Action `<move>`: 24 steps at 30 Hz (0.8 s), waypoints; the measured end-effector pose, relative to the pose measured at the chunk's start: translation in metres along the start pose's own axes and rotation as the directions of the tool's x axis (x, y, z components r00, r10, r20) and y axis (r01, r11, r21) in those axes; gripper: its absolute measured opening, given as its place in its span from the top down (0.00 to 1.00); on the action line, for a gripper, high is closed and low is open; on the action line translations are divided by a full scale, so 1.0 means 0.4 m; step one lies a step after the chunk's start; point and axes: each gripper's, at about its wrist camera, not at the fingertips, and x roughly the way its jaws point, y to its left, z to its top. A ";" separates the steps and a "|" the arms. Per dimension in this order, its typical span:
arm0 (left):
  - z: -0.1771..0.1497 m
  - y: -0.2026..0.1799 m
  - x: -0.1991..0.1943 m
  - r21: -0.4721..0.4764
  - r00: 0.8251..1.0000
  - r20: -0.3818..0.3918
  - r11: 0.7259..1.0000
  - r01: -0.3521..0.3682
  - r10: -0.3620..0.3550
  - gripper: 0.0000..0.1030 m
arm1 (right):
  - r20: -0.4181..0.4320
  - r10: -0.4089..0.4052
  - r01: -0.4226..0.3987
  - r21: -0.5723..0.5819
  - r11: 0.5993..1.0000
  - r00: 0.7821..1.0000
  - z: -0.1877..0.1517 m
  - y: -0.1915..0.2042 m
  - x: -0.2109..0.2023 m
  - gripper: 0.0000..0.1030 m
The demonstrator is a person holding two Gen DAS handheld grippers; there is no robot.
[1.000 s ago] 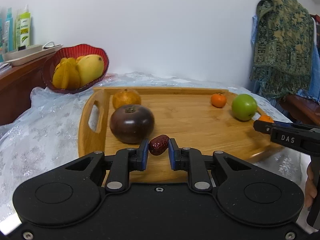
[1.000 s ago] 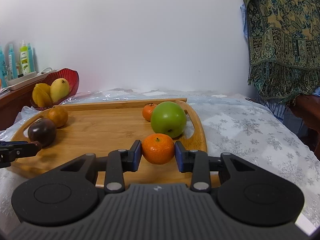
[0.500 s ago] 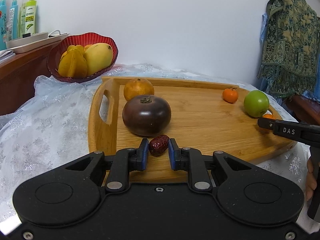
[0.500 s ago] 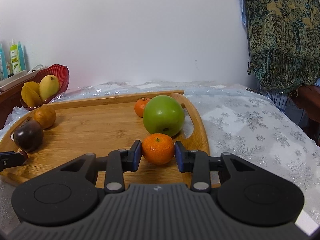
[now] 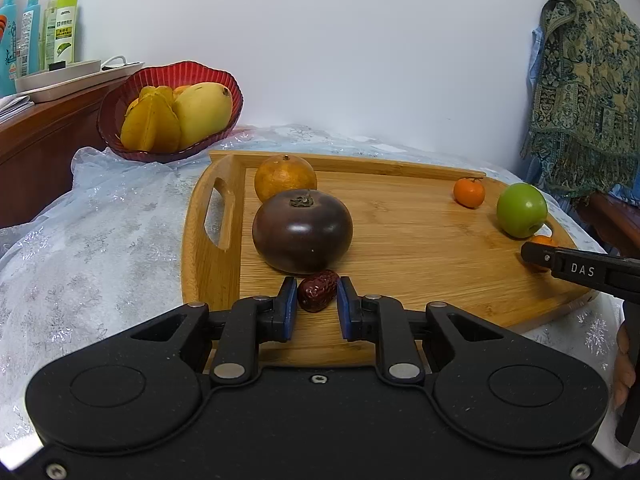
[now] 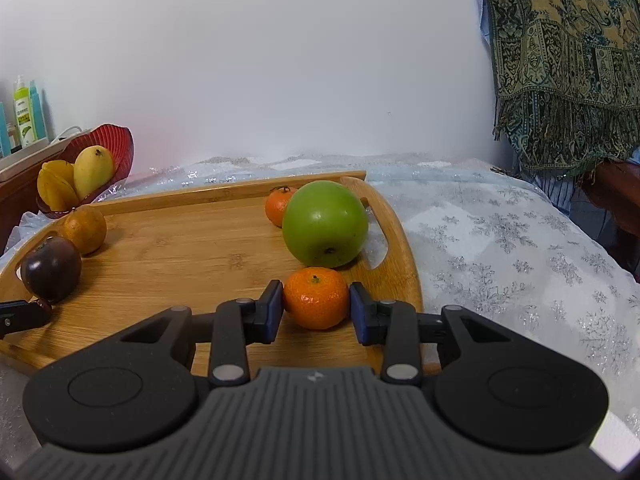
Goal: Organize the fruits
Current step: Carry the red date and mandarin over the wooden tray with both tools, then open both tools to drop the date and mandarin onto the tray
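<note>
Two grippers: each clamps one fruit over the wooden tray point(image 5: 420, 236).
Left gripper point(image 5: 317, 304): nearly closed, blue pads pinching a wrinkled red date point(image 5: 318, 290) at the tray's near edge, just in front of the dark purple fruit point(image 5: 302, 232).
Right gripper point(image 6: 316, 308): partly closed around a small mandarin point(image 6: 316, 298), pads touching both its sides, just in front of the green apple point(image 6: 325, 224).
Also on tray: an orange point(image 5: 285, 178) behind the purple fruit; a second mandarin point(image 5: 469, 193) near the far rim.
Red bowl point(image 5: 170, 76): off the tray, far left, holding a mango point(image 5: 203, 112) and a starfruit point(image 5: 151, 120).

On the tray point(image 5: 208, 276), a date point(image 5: 318, 290) lies just before a persimmon point(image 5: 302, 231), an orange point(image 5: 285, 177) behind it, an apple point(image 5: 521, 210) far right.
</note>
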 end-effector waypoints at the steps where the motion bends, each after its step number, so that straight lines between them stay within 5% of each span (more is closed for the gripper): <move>1: 0.000 0.000 0.000 0.001 1.000 0.000 1.000 0.000 0.000 0.81 | 0.000 -0.001 0.001 0.000 1.000 1.000 -0.001 0.001 -0.001 0.60; 20: 0.013 0.014 0.012 -0.033 0.999 -0.043 0.999 0.021 -0.022 0.80 | -0.004 0.001 -0.001 0.006 1.000 1.000 -0.002 0.001 0.000 0.55; 24: 0.015 0.019 0.014 -0.042 0.999 -0.047 0.999 0.023 -0.025 0.80 | -0.007 0.002 -0.002 0.003 1.000 1.000 -0.002 0.003 -0.001 0.42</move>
